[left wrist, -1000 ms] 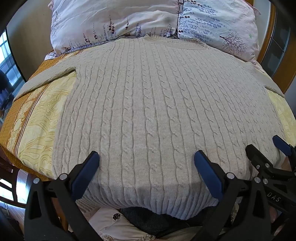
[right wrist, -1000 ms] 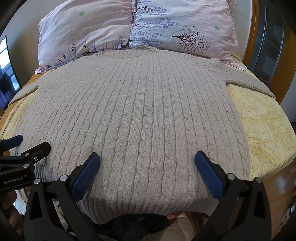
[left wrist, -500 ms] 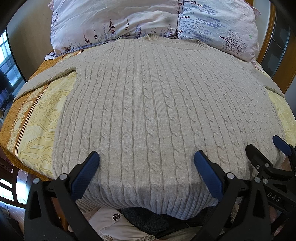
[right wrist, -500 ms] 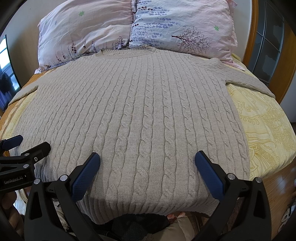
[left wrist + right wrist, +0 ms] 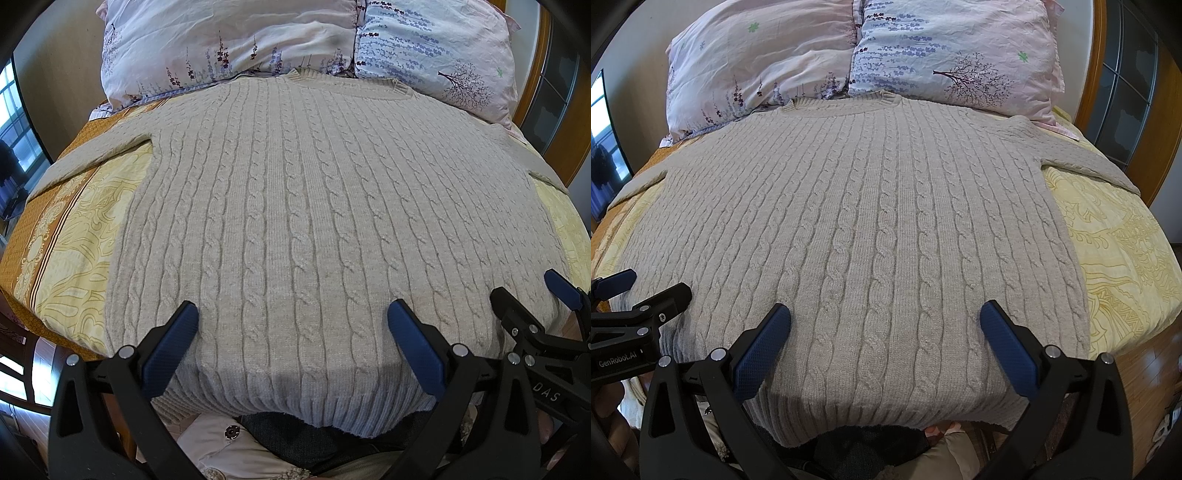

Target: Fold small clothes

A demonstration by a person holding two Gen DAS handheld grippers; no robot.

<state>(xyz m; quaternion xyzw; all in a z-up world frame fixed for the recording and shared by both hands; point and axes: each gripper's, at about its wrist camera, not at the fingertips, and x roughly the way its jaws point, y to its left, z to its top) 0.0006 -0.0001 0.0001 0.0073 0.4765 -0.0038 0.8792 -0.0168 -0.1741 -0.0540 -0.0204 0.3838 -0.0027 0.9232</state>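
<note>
A beige cable-knit sweater (image 5: 295, 206) lies flat on the bed, collar toward the pillows, sleeves spread to both sides; it also fills the right wrist view (image 5: 871, 229). My left gripper (image 5: 291, 325) is open and empty, hovering over the hem at the near edge. My right gripper (image 5: 884, 325) is open and empty, also over the hem. The right gripper shows at the right edge of the left wrist view (image 5: 532, 295); the left gripper shows at the left edge of the right wrist view (image 5: 646, 291).
A yellow patterned bedspread (image 5: 74, 251) covers the bed (image 5: 1123, 258). Two floral pillows (image 5: 229, 44) (image 5: 953, 55) lie at the head. A wooden headboard frame (image 5: 1089, 74) stands at the right. Wood floor (image 5: 1145, 354) lies beyond the bed's near corner.
</note>
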